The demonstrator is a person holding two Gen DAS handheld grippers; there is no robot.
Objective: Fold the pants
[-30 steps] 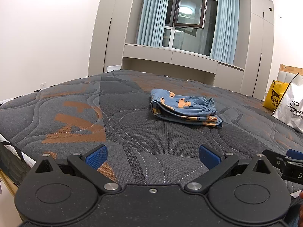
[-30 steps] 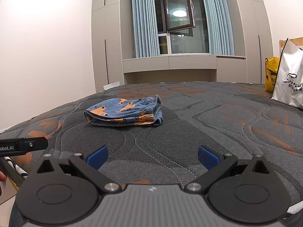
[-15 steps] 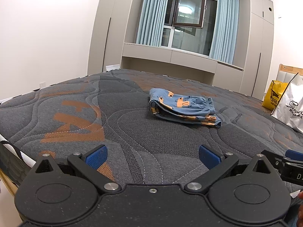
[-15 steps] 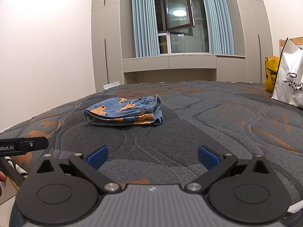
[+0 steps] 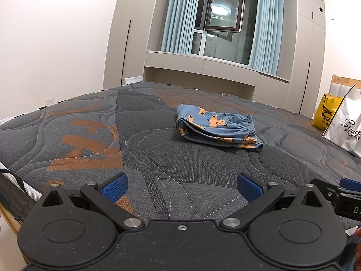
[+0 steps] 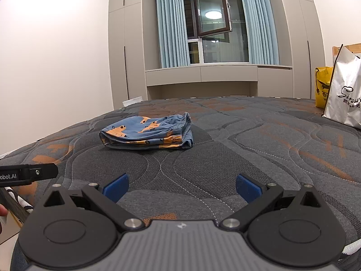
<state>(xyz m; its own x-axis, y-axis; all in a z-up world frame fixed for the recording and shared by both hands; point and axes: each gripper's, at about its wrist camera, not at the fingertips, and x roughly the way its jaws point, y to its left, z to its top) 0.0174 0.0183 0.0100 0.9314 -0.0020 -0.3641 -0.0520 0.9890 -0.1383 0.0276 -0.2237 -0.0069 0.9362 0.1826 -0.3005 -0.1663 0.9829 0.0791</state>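
The blue pants [image 5: 216,127] with orange print lie folded in a compact bundle on the mattress [image 5: 90,135], well apart from both tools; the left gripper [image 5: 181,186] and right gripper [image 6: 181,186] hover low near the mattress edge, fingers spread wide, holding nothing; two bags [image 6: 343,90] stand right of the pants.

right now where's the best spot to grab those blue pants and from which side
Probably the gathered waistband end of the pants, on their right as both cameras see them. There the layers end in loose stacked edges, whereas the left end is a closed rounded fold. Come in low along the mattress from the right with the open right gripper.
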